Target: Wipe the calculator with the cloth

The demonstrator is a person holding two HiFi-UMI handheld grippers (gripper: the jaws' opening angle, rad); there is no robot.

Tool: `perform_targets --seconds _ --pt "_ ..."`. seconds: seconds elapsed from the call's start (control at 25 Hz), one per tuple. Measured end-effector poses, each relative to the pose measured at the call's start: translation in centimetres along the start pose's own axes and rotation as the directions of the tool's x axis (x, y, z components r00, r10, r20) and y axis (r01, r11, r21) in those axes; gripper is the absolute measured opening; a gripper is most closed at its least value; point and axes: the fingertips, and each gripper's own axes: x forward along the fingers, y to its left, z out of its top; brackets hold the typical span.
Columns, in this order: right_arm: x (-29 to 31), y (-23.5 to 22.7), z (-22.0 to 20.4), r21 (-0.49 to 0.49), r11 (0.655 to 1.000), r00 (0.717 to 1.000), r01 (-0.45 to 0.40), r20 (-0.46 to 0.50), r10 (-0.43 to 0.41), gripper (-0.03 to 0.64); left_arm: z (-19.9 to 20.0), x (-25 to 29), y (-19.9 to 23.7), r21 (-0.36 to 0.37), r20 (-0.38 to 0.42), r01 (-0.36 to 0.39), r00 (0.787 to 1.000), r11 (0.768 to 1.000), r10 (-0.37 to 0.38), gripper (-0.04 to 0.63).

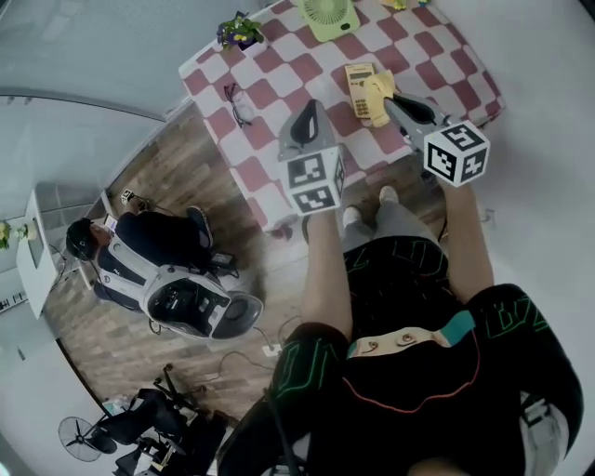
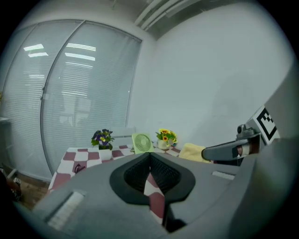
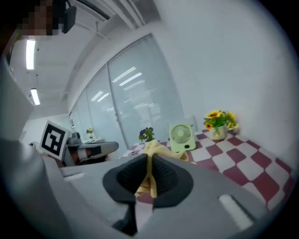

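Right gripper: my jaws are pressed together on a fold of the yellow cloth; the cloth bunches up just past the tips.

Left gripper: jaws closed tip to tip, nothing between them; only the checkered table shows through the gap lower down.

Head view: the cloth lies over the right side of the calculator, which sits on the table's near half; my left gripper is held to the calculator's left, above the near edge.

Further out: glasses lie left of the calculator; green fan and purple flower pot at the far edge; sunflowers beside the fan.
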Motion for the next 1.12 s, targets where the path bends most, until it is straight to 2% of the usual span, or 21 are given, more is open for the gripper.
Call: perform_targets --seconds 0.08,0.2,0.36,0.6,0.76,1.12 --pt "-0.9 -1.3 2.0 0.033 0.996 0.994 0.088 0.067 -0.090 0.035 1.8 0.0 0.1 0.018 0.037 0.018 0.999 1.000 -0.019 0.009" --pt "-2.5 -3.1 4.4 0.062 0.976 0.966 0.211 0.137 -0.218 0.035 4.1 -0.1 0.5 0.044 0.090 0.033 0.995 0.999 -0.036 0.011" --pt "-4.2 -4.7 7.2 0.070 0.948 0.924 0.309 0.212 -0.317 0.035 7.1 0.1 0.8 0.054 0.156 0.045 0.986 0.998 -0.053 0.010" --pt "-5.4 -4.9 10.4 0.016 0.934 0.892 0.356 0.293 -0.345 0.035 9.8 1.0 1.0 0.080 0.222 0.054 0.973 0.995 -0.070 0.010" --pt "-5.5 -5.1 11.7 -0.028 0.923 0.879 0.385 0.316 -0.357 0.035 10.9 1.5 0.8 0.078 0.241 0.066 0.967 0.995 -0.083 0.011" --pt "-5.6 -5.2 13.5 -0.064 0.909 0.860 0.413 0.358 -0.365 0.035 12.5 1.9 1.6 0.092 0.273 0.050 0.959 0.994 -0.074 0.011"
